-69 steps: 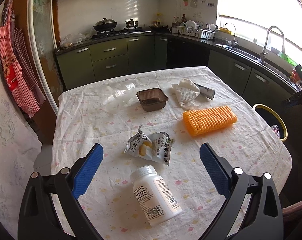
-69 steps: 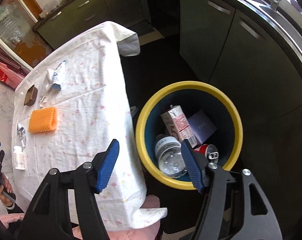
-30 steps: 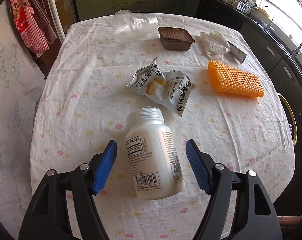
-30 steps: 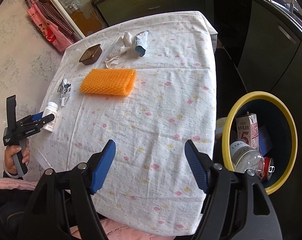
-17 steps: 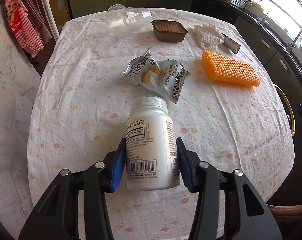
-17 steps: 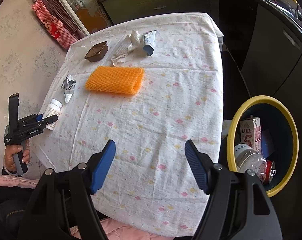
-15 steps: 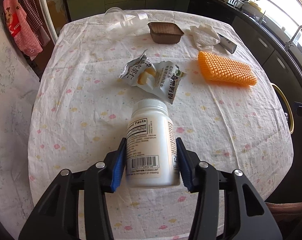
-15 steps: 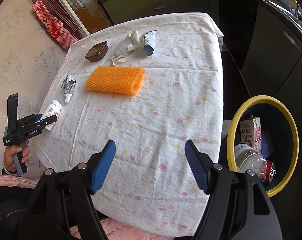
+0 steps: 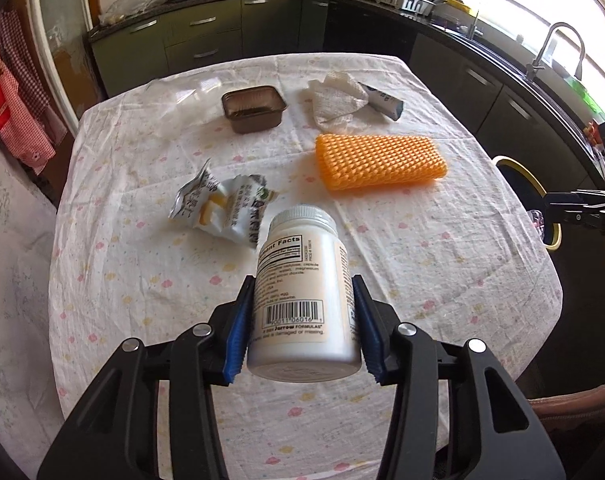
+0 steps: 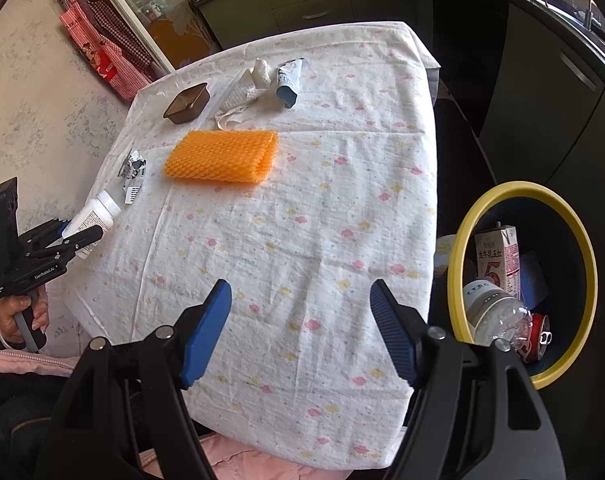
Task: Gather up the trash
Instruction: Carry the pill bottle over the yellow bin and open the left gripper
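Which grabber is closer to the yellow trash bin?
Right. The right gripper hovers open over the table's near edge, just beside the yellow bin. The left gripper is across the table at its far side, clamping the white bottle.

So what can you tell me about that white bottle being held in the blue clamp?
The white bottle looks like an opaque plastic supplement jar with a ribbed white screw cap, closed. Its label shows a facts panel, a barcode and the word Jarrow. The left gripper clamps it, a blue pad pressed on each side near the base. It is tilted, cap pointing away from the gripper, and appears lifted off the flowered tablecloth, just in front of a crumpled snack wrapper.
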{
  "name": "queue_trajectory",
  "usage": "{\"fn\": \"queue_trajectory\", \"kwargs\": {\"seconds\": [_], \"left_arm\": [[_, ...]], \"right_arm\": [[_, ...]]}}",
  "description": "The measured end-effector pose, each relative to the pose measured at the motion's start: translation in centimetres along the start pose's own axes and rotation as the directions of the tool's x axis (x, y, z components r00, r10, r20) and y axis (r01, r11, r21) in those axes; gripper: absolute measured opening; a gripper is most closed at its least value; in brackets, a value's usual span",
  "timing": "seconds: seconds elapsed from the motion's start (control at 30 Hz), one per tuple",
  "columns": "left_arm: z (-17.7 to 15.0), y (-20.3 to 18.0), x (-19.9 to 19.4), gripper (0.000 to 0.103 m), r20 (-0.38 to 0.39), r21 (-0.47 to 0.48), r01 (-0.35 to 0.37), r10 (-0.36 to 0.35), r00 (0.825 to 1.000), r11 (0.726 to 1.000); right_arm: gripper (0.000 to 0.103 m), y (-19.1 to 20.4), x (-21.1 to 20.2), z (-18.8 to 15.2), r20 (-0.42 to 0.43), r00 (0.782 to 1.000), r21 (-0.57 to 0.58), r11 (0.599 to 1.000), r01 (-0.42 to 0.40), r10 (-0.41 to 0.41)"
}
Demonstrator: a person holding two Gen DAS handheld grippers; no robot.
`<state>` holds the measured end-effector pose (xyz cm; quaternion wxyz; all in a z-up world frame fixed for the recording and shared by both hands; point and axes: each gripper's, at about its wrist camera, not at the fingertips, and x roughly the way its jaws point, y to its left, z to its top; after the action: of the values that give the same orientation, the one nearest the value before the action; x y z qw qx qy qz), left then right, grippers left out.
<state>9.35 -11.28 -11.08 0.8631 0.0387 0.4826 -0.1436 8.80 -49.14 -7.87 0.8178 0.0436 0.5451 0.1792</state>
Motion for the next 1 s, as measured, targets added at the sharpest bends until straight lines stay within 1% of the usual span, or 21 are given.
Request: {"fn": "queue_trajectory", "kwargs": {"seconds": [0.17, 0.27, 0.33, 0.43, 0.57, 0.6, 0.67, 0.73, 0.8, 0.87, 0.93, 0.97, 1.0], "left_arm": [[2.4, -4.2, 0.5, 0.047, 0.022, 0.108, 0.087, -0.089, 0.996, 0.990], [4.0, -7.3, 1.1, 0.047, 0.025, 0.174, 0.143, -0.150, 0.988, 0.974], [5.4, -9.6, 1.6, 0.047, 0.022, 0.221, 0.180, -0.189, 0.982, 0.958], [7.7, -14.2, 2.5, 0.047, 0.016, 0.317, 0.227, -0.245, 0.969, 0.921], [10.2, -21.3, 3.9, 0.047, -0.012, 0.447, 0.299, -0.329, 0.944, 0.843], [10.8, -23.5, 4.4, 0.047, -0.029, 0.476, 0.324, -0.354, 0.935, 0.817], [11.7, -27.2, 5.6, 0.047, -0.068, 0.516, 0.366, -0.389, 0.919, 0.775], [12.2, -30.6, 6.8, 0.047, -0.109, 0.540, 0.396, -0.405, 0.908, 0.743], [13.0, -33.9, 8.4, 0.047, -0.155, 0.553, 0.435, -0.424, 0.892, 0.711], [13.9, -36.8, 10.2, 0.047, -0.176, 0.557, 0.450, -0.430, 0.885, 0.698], [14.8, -38.8, 11.7, 0.047, -0.183, 0.560, 0.458, -0.436, 0.881, 0.690], [15.2, -39.7, 12.5, 0.050, -0.177, 0.559, 0.454, -0.436, 0.883, 0.693], [15.6, -40.3, 13.1, 0.059, -0.170, 0.557, 0.448, -0.433, 0.885, 0.699]], "right_arm": [[0.068, -1.5, -1.8, -1.1, 0.030, 0.999, 0.038, 0.999, 0.027, -0.029], [0.068, -2.6, -3.3, -2.1, 0.049, 0.998, 0.065, 0.997, 0.046, -0.049], [0.068, -3.6, -4.5, -2.9, 0.068, 0.995, 0.091, 0.994, 0.061, -0.067], [0.068, -5.5, -6.6, -4.4, 0.102, 0.989, 0.137, 0.986, 0.090, -0.104], [0.068, -8.5, -8.8, -6.6, 0.138, 0.980, 0.212, 0.971, 0.109, -0.140], [0.068, -9.3, -9.2, -7.2, 0.144, 0.978, 0.233, 0.966, 0.113, -0.149], [0.068, -10.7, -9.7, -8.1, 0.149, 0.976, 0.266, 0.957, 0.116, -0.160], [0.068, -12.0, -10.1, -8.9, 0.152, 0.974, 0.298, 0.947, 0.118, -0.169], [0.068, -13.1, -10.2, -9.5, 0.151, 0.973, 0.324, 0.939, 0.118, -0.174], [0.068, -13.8, -10.3, -9.9, 0.149, 0.973, 0.341, 0.933, 0.115, -0.175], [0.068, -14.4, -10.3, -10.1, 0.147, 0.974, 0.352, 0.929, 0.114, -0.175], [0.068, -14.6, -10.3, -10.2, 0.147, 0.974, 0.356, 0.928, 0.112, -0.174], [0.068, -14.8, -10.3, -10.2, 0.149, 0.974, 0.360, 0.926, 0.108, -0.172]]}}
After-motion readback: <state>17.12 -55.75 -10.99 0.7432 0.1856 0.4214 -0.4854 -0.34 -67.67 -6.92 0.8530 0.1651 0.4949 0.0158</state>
